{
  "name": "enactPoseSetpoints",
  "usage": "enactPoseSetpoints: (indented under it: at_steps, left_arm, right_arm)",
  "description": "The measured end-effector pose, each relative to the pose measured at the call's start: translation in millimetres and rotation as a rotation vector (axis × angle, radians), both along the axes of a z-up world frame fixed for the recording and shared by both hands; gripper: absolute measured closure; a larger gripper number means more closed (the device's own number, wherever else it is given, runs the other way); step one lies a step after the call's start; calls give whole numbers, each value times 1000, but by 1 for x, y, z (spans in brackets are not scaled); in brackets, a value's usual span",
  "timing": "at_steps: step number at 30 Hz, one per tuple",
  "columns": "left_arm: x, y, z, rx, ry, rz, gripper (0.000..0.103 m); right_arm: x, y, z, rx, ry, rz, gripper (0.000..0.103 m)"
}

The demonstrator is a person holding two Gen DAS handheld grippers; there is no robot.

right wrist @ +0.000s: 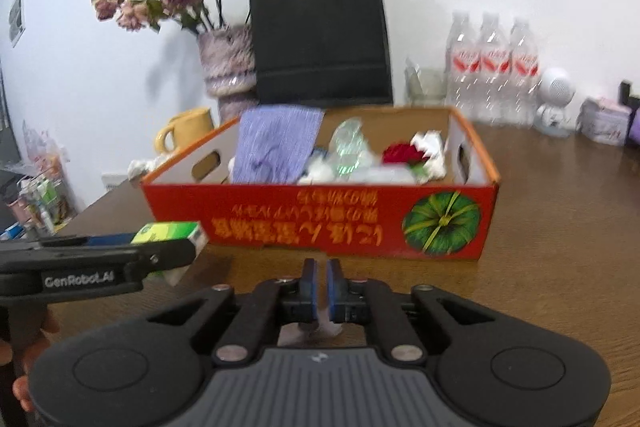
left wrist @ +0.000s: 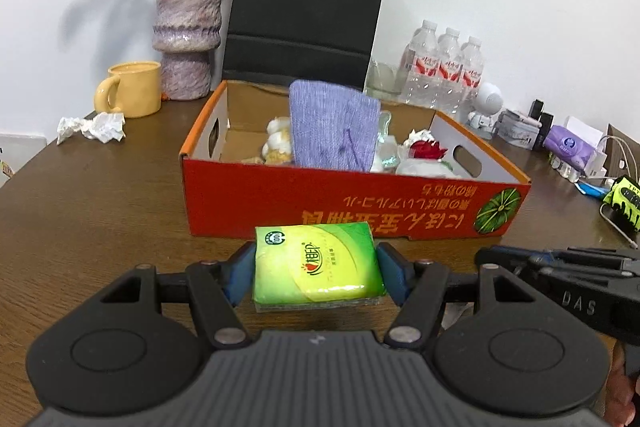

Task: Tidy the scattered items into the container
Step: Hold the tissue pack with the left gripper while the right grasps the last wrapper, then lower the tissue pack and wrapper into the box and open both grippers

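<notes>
Brown wooden worktop (left wrist: pixel 100 195) against a white wall. At far left, crumpled paper (left wrist: pixel 92 127) lies unsorted beside a yellow mug (left wrist: pixel 132 89). Left claw (left wrist: pixel 316 269) is clamped on a green tissue pack (left wrist: pixel 316 263), held just short of the red box (left wrist: pixel 340 207). The box already holds a purple cloth (left wrist: pixel 334 125), clear plastic and a red flower. Right claw (right wrist: pixel 321 281) is pinched nearly together, seemingly on a white scrap. Judged largely complete.
</notes>
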State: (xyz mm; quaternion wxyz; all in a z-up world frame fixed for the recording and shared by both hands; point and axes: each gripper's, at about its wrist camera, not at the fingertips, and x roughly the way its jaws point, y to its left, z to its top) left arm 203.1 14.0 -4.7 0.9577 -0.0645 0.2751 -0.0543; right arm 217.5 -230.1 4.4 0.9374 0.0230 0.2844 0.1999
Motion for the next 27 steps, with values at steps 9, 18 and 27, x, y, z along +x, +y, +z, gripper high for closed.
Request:
enactPoseSetpoints:
  at_steps: [9, 18, 27]
  left_arm:
    - [-4, 9, -7, 8, 20, 12, 37]
    - [-1, 11, -22, 16, 85, -11, 37]
    - [-1, 7, -24, 43, 79, -12, 37]
  right_arm:
    - [5, 22, -23, -126, 93, 52, 32]
    - [-1, 16, -23, -117, 65, 46, 73]
    - [-7, 5, -21, -68, 57, 40, 98]
